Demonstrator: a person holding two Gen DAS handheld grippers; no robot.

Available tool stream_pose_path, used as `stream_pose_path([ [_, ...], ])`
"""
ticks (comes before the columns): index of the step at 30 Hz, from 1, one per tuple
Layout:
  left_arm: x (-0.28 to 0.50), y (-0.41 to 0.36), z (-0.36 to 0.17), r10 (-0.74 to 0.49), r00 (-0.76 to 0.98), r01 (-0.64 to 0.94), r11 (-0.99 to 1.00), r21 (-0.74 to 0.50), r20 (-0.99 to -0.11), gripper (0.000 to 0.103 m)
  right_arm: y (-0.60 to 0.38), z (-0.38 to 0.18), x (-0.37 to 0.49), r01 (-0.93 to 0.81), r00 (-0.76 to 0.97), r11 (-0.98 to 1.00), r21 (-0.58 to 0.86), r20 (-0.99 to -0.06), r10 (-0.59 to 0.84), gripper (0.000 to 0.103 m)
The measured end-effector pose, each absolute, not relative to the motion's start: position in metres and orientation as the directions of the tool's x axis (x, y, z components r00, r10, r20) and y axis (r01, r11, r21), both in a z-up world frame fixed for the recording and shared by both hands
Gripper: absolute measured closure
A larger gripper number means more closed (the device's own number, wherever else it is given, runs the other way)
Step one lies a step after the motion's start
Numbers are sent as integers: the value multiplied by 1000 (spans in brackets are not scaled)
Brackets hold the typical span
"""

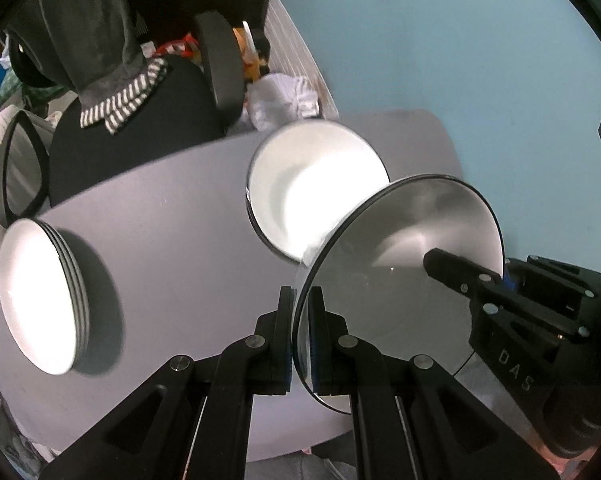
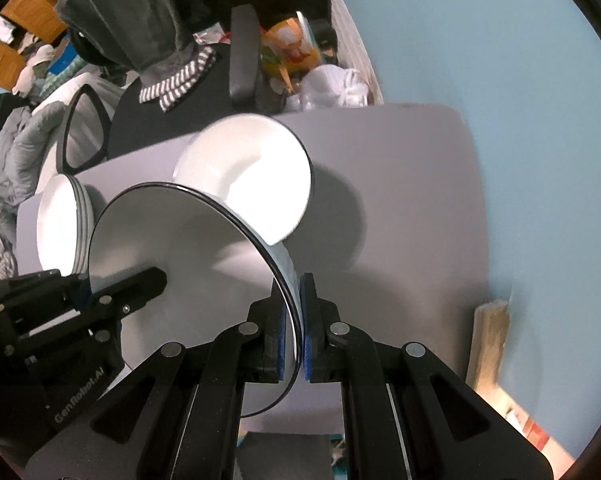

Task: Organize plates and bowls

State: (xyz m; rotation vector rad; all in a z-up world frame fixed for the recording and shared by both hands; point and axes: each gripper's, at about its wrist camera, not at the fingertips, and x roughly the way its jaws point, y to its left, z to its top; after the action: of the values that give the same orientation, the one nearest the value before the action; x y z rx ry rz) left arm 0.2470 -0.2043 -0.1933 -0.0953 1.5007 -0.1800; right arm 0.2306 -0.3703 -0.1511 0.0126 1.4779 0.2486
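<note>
The left gripper [image 1: 300, 336] is clamped on the near-left rim of a plate [image 1: 400, 280], its blue pads pressed to both faces of the edge. The right gripper [image 2: 296, 332] pinches the same plate [image 2: 188, 264] on the opposite rim, jaws closed hard on it. In the left wrist view the right gripper [image 1: 460, 280] shows at the plate's right side, one finger lying across the plate's inner face. In the right wrist view the left gripper [image 2: 112, 292] shows at the plate's left side in the same way. The plate is white with a thin dark rim, held between the two grippers above the grey table [image 1: 180, 220], clear of its top.

Just beyond the held plate sits a white bowl [image 1: 312, 192], partly hidden behind the plate's far edge; it rests on the table [image 2: 400, 200] and casts a shadow to the right. To the left, well apart from the bowl, a stack [image 1: 48, 296] of white plates stands on the table near its left edge.

Beyond the table is a black chair [image 1: 140, 128] with a grey garment [image 1: 96, 28] draped over its back. To the right of the table lies a light blue floor [image 1: 460, 60].
</note>
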Motion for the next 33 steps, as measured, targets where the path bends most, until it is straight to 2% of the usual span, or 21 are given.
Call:
stream_pose_path([
  [13, 289, -188, -199, -140, 83, 25, 990, -139, -987, 97, -355, -154, 274, -157, 55, 972, 176, -981, 186, 96],
  [33, 322, -185, -232, -106, 19, 7, 994, -106, -994, 97, -353, -185, 308, -139, -7, 974, 181, -983, 182, 95],
])
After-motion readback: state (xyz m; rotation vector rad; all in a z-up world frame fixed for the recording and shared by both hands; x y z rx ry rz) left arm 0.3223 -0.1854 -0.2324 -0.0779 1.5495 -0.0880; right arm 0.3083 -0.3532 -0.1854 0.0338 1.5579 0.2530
